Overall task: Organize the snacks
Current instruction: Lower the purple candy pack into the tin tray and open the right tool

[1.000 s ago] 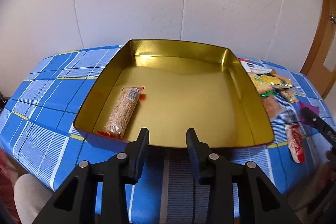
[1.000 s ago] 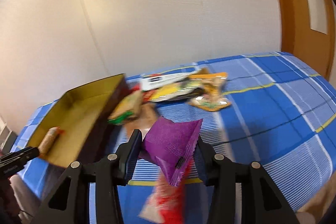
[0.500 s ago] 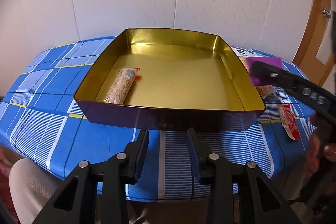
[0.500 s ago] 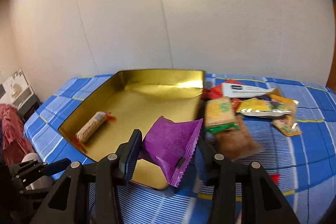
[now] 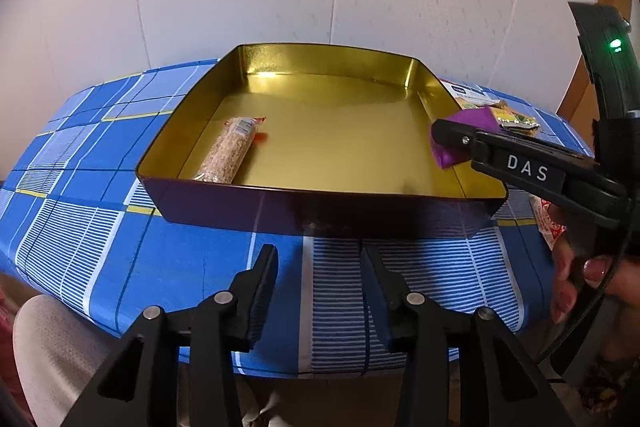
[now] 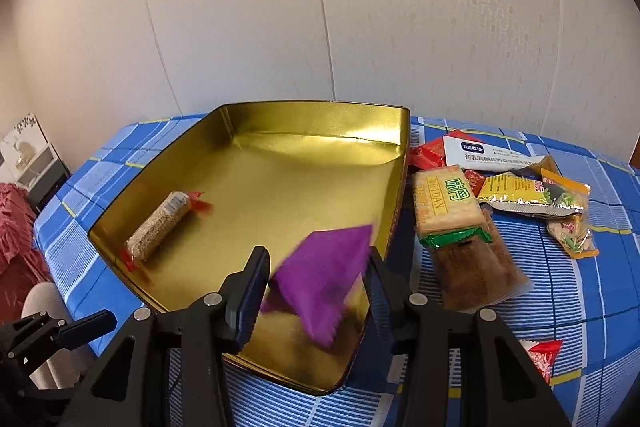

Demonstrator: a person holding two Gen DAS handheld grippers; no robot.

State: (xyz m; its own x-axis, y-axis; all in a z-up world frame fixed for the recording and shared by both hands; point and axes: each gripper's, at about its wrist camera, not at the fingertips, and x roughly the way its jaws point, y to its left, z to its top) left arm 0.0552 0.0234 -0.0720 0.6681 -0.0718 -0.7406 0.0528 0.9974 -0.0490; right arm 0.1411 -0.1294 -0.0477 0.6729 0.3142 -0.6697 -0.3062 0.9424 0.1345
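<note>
A gold-lined tin (image 5: 320,213) (image 6: 312,119) sits on the blue checked tablecloth. A grain bar in a clear, red-ended wrapper (image 5: 230,153) (image 6: 160,227) lies in its left part. My right gripper (image 6: 317,253) (image 5: 440,131) is shut on a purple packet (image 6: 324,279) (image 5: 448,157), which hangs tilted and blurred over the tin's near right part. My left gripper (image 5: 320,251) hovers over the cloth in front of the tin. Its jaws are opening, and nothing is between them.
Right of the tin lies a pile of snacks: a green-ended cracker pack (image 6: 448,203), a brown cake pack (image 6: 476,271), a white packet (image 6: 480,153), yellow packets (image 6: 520,193). A red-and-white packet (image 6: 540,359) lies near the front edge. A hand (image 5: 572,287) holds the right gripper.
The right gripper has carried the purple packet left, from above the cloth to above the tin. The left gripper has drawn back from the tin's front wall and its jaws have widened.
</note>
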